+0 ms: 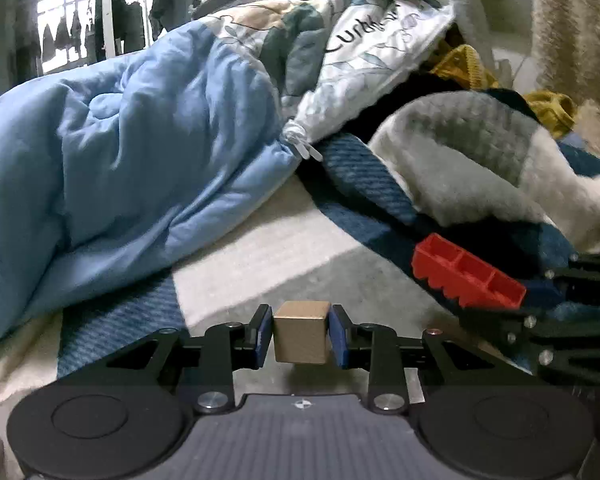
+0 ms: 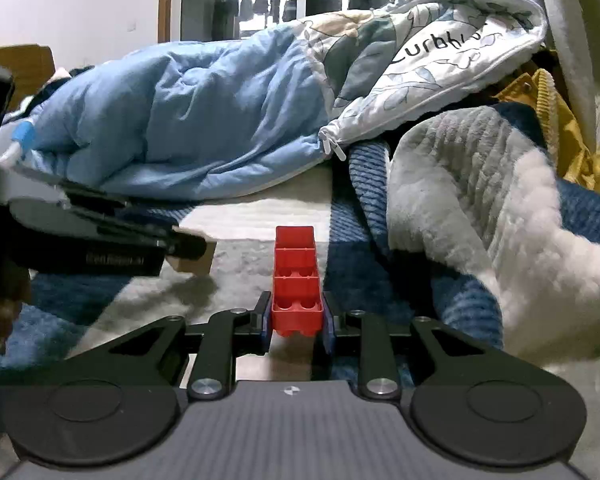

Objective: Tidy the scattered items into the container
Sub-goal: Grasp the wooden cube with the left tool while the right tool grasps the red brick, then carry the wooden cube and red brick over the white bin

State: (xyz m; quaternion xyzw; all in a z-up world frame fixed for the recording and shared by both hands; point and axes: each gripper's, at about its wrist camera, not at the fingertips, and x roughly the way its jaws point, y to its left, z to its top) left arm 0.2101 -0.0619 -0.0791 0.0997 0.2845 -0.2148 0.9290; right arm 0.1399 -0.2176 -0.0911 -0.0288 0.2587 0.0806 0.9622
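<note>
My left gripper [image 1: 301, 336] is shut on a tan wooden cube [image 1: 302, 332], its blue pads pressing both sides, held just above the striped bed cover. A long red plastic brick [image 2: 297, 280], hollow underside up, sits between the pads of my right gripper [image 2: 297, 322], which is shut on its near end. In the left wrist view the same red brick [image 1: 466, 276] shows at the right, with the right gripper's black fingers [image 1: 548, 320] behind it. The right wrist view has the left gripper's arm [image 2: 112, 236] and the cube's corner [image 2: 196, 258] at the left. No container is in view.
A rumpled light blue quilt [image 1: 120, 168] lies across the back of the bed. A white and grey fleece blanket [image 1: 472, 160] is heaped at the right, with mustard yellow cloth [image 2: 548, 120] behind it. The blue and white striped cover [image 1: 284, 248] lies under both grippers.
</note>
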